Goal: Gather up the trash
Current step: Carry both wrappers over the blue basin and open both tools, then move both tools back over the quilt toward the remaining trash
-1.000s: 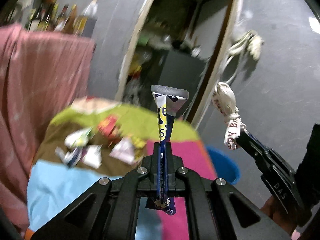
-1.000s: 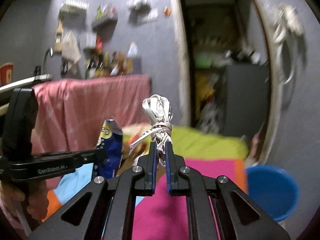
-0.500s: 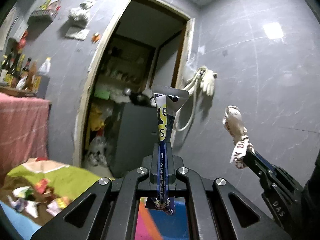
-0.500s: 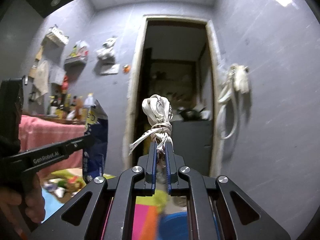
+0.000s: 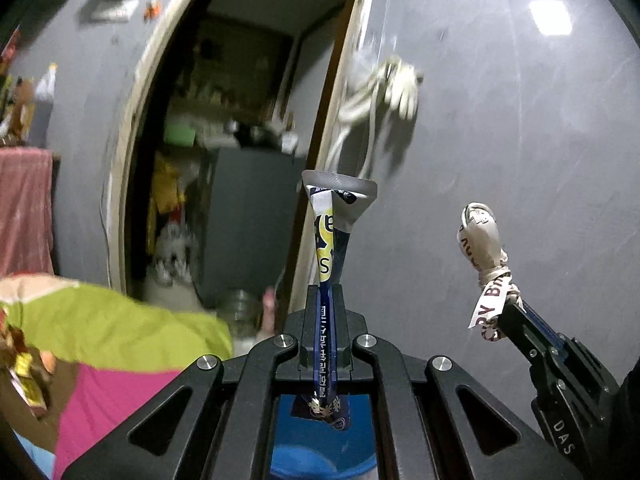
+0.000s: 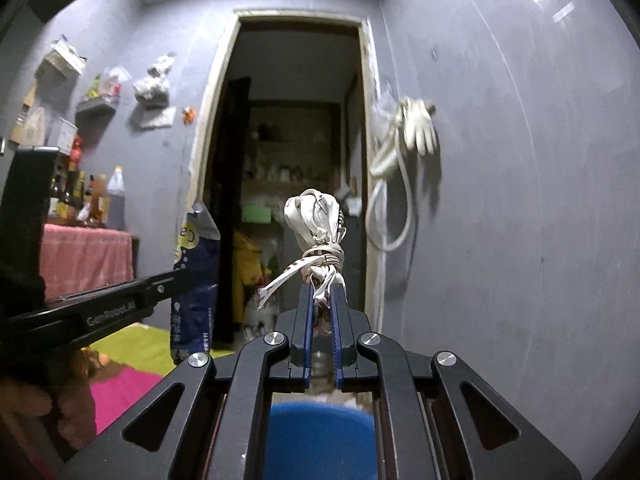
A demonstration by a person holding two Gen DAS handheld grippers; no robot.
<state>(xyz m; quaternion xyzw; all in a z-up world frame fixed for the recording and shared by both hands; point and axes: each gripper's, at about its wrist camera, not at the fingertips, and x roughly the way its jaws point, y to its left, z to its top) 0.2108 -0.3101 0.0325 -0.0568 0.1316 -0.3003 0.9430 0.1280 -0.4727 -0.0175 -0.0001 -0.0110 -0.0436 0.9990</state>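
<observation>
My left gripper (image 5: 326, 292) is shut on a blue and yellow snack wrapper (image 5: 330, 236) that stands up between its fingers; the same wrapper (image 6: 196, 276) shows at the left of the right wrist view. My right gripper (image 6: 322, 292) is shut on a knotted white printed ribbon bundle (image 6: 318, 228), which also shows at the right of the left wrist view (image 5: 482, 244). A blue bucket (image 5: 324, 452) sits below both grippers, seen between the arms of each (image 6: 320, 436). Both grippers are held up in the air, side by side.
A bed with a green and pink cover (image 5: 120, 336) lies to the left, with loose wrappers (image 5: 24, 368) on it. An open doorway (image 6: 296, 180) is straight ahead. A white glove and hose (image 6: 412, 140) hang on the grey wall to the right.
Both grippers swung right, away from the bed with its litter, and now face the doorway and wall. The blue bucket has come under them. Both still hold their trash.
</observation>
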